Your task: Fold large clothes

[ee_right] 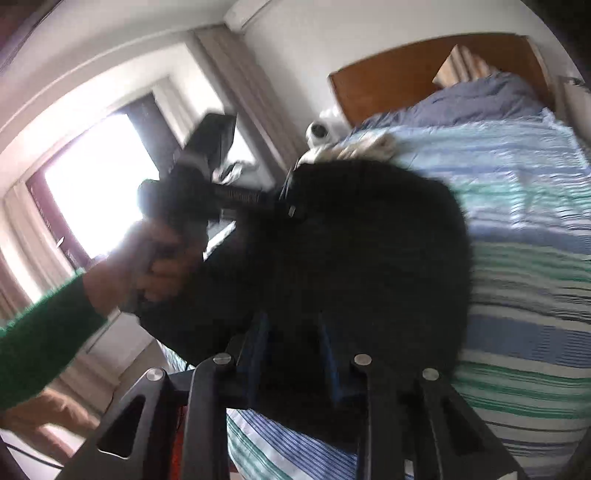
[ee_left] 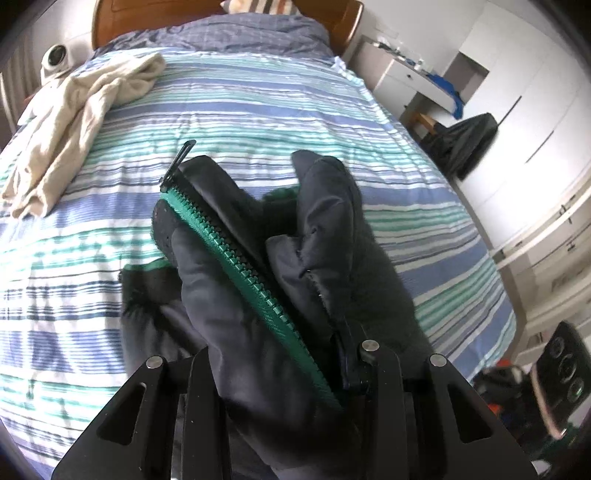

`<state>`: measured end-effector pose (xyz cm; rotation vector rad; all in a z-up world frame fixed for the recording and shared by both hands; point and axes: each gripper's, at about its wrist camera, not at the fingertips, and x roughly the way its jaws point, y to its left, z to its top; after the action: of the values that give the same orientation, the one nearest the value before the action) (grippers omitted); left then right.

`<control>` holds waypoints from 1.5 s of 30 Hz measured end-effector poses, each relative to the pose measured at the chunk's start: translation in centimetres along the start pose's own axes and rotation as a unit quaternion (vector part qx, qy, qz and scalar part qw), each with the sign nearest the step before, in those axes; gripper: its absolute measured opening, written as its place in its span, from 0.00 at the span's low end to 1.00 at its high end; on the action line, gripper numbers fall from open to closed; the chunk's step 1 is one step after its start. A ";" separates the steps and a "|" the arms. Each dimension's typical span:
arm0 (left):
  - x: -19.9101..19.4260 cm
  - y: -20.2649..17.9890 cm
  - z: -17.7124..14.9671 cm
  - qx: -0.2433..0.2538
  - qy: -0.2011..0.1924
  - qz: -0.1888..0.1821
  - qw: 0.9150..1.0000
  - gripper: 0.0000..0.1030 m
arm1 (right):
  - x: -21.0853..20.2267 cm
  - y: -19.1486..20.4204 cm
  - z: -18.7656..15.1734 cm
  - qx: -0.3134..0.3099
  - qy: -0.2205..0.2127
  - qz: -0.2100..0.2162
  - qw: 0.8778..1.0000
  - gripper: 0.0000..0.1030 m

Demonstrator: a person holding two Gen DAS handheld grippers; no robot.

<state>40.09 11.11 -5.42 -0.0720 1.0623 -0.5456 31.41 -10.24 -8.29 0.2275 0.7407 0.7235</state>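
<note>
A dark navy jacket (ee_left: 229, 317) with a green zipper (ee_left: 236, 258) and fuzzy dark lining hangs bunched above the striped bed cover (ee_left: 258, 110). My left gripper (ee_left: 284, 369) is shut on it, and cloth fills the gap between the fingers and hides their tips. In the right wrist view the same jacket (ee_right: 369, 240) is a dark blurred mass, with my right gripper (ee_right: 295, 332) shut on its near edge. A hand (ee_right: 155, 266) in a green sleeve holds the left gripper (ee_right: 273, 201) at the jacket's far side.
A crumpled beige garment (ee_left: 74, 122) lies on the bed's far left. A wooden headboard (ee_left: 340, 18) and pillows close the far end. A white camera (ee_left: 55, 59) stands beside it. White cupboards (ee_left: 535, 110) and a black bag (ee_left: 465, 144) are on the right, and a bright window (ee_right: 92, 184) on the left.
</note>
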 end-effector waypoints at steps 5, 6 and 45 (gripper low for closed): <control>0.7 4.6 -0.8 -0.041 0.010 0.010 0.999 0.33 | 5.4 1.1 0.2 -0.025 0.036 0.001 0.999 0.26; 1.0 5.7 -1.1 -0.057 0.012 0.005 0.998 0.34 | 6.6 1.2 0.1 -0.028 0.048 -0.003 0.998 0.25; 7.6 17.8 -8.6 -0.278 -0.009 -0.086 0.957 0.41 | 27.5 -5.6 10.9 0.050 0.286 -0.138 0.947 0.22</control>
<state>42.56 24.74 -21.38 -0.6690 1.1731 -0.3855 55.86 4.74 -17.49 -0.0032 1.3360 0.4808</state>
